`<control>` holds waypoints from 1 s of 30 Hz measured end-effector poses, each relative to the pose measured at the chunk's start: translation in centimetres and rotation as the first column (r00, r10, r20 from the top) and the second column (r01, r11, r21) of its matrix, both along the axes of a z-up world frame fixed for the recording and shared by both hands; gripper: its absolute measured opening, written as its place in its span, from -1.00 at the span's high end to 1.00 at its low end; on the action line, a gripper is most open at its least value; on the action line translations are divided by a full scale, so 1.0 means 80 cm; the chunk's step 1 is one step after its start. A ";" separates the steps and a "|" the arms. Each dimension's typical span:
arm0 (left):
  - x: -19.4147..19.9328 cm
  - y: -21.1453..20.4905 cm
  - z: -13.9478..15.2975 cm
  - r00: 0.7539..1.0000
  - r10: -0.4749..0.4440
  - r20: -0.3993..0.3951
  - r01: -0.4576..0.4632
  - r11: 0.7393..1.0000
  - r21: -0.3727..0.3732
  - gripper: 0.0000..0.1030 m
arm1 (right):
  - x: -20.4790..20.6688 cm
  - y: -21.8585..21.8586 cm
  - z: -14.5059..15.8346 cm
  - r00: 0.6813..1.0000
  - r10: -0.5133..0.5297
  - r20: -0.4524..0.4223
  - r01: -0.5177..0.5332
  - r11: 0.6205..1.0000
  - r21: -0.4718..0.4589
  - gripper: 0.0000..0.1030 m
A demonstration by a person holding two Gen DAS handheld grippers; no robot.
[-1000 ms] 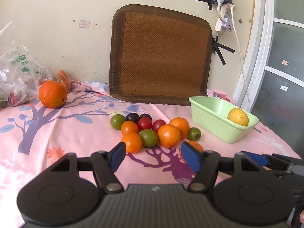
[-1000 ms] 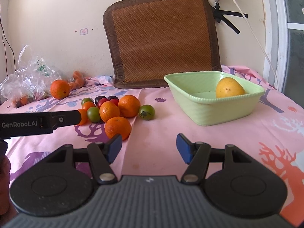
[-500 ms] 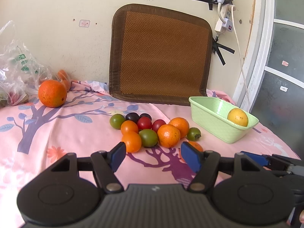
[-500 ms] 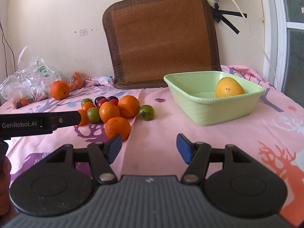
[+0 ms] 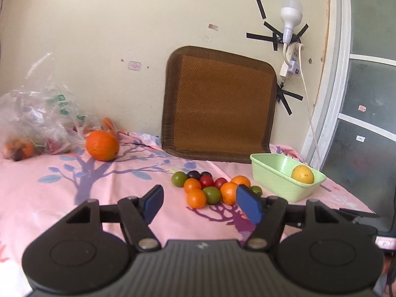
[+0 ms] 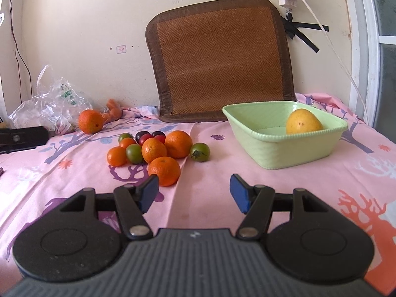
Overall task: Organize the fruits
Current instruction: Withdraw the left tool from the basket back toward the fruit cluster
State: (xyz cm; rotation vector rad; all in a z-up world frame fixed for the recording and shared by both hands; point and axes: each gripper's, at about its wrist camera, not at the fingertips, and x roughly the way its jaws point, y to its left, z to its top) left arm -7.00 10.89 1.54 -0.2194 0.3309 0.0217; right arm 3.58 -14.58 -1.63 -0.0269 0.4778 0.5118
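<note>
A pink-clothed counter [image 6: 284, 185] holds clustered fruits [image 6: 158, 148] beside a green basin [image 6: 284, 146], probably plastic. Left hand-held gripper [image 5: 200, 204] is opening, empty; right hand-held gripper [image 6: 194, 190] open, empty. Next: approach and grasp one fruit.

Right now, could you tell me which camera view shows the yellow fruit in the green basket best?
The right wrist view: the yellow fruit sits large and sharp inside the green basket. The left wrist view shows it smaller, near the right edge.

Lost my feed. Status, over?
Left gripper opening, empty; right gripper open, empty. Yellow fruit alone in green basin. Fruit pile on cloth, path unobstructed.
</note>
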 end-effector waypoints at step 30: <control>0.093 -0.008 -0.039 0.998 -0.005 -0.068 0.003 0.999 -0.037 -0.40 | 0.014 -0.010 -0.004 1.000 0.010 0.004 -0.010 1.000 -0.023 -0.28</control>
